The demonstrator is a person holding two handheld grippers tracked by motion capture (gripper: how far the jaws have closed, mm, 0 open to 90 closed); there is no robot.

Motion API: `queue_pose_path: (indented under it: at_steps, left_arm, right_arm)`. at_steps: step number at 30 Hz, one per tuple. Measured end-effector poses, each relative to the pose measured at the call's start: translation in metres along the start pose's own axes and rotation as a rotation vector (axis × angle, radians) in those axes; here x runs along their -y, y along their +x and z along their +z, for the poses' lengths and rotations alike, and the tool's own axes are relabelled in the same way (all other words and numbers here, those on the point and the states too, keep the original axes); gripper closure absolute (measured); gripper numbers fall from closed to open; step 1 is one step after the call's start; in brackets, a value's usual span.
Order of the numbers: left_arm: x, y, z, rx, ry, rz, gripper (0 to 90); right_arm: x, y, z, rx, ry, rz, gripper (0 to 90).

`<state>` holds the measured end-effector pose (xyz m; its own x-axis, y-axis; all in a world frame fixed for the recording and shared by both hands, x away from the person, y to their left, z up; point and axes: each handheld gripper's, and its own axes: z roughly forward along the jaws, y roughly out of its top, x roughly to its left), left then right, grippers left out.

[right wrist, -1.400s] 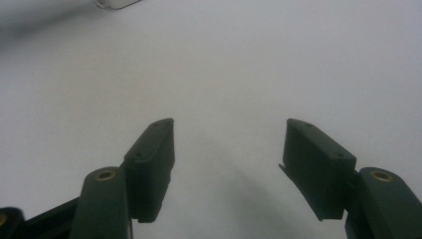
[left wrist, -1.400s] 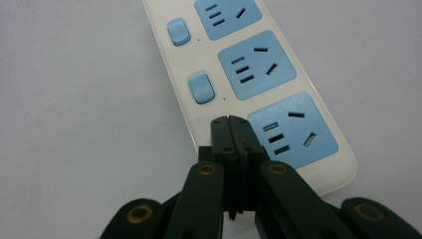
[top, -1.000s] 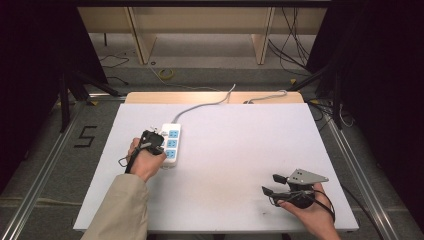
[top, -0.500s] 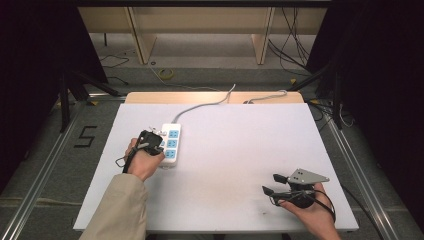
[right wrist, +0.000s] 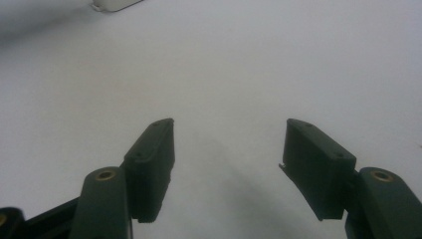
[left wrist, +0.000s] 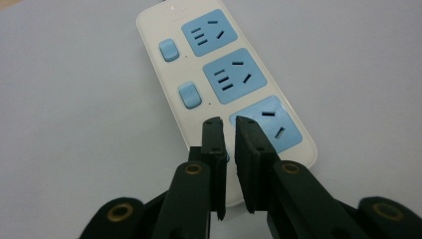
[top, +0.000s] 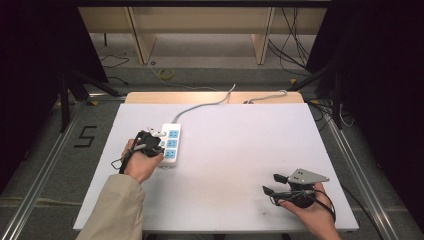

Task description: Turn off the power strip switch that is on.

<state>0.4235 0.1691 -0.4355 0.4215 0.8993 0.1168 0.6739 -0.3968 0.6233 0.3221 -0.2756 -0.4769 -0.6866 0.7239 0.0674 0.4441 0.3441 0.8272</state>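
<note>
A white power strip [top: 170, 145] with three blue sockets lies on the left part of the white table [top: 240, 150]. In the left gripper view the strip [left wrist: 224, 74] runs away from me, with two blue rocker switches [left wrist: 189, 94] beside its sockets. My left gripper [left wrist: 229, 122] hovers over the strip's near end, beside the nearest socket. Its jaws have just been opening; a narrow gap shows with nothing in it. In the high view this left gripper [top: 156, 135] sits at the strip's left side. My right gripper [top: 270, 183] rests near the front right, wide open [right wrist: 229, 124] and holding nothing.
The strip's grey cable [top: 210, 102] runs off the back edge over a wooden board [top: 150, 97]. A second cable [top: 265, 95] lies at the back right. Metal rails line both sides of the table. A corner of the strip [right wrist: 114, 5] shows far off in the right gripper view.
</note>
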Motion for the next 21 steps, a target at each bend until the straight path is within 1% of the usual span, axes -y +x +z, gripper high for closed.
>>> queue_pose_path:
  at_steps: [6, 8, 15, 18, 19, 21]
  left_arm:
    - [0.003, 0.000, -0.008, 0.010, -0.026, 0.005, 78.9]
    - [0.004, -0.001, -0.011, 0.016, -0.035, 0.013, 77.7]
    - [0.006, -0.007, -0.019, 0.044, -0.058, 0.040, 74.8]
    - [0.006, -0.008, -0.021, 0.051, -0.071, 0.038, 73.2]
    - [0.007, -0.008, -0.022, 0.057, -0.076, 0.047, 72.5]
    - [0.008, -0.009, -0.022, 0.072, -0.087, 0.047, 71.2]
  right_arm:
    - [0.000, 0.000, 0.000, 0.001, -0.002, 0.000, 38.1]
    - [0.000, 0.000, 0.000, 0.000, -0.002, 0.000, 38.1]
    - [0.000, 0.000, 0.000, 0.000, 0.002, -0.001, 38.1]
    - [0.000, 0.000, 0.000, -0.001, 0.001, -0.002, 38.1]
    - [0.000, 0.000, 0.000, -0.001, 0.001, -0.001, 38.1]
    - [0.000, 0.000, 0.000, -0.003, 0.002, -0.001, 38.2]
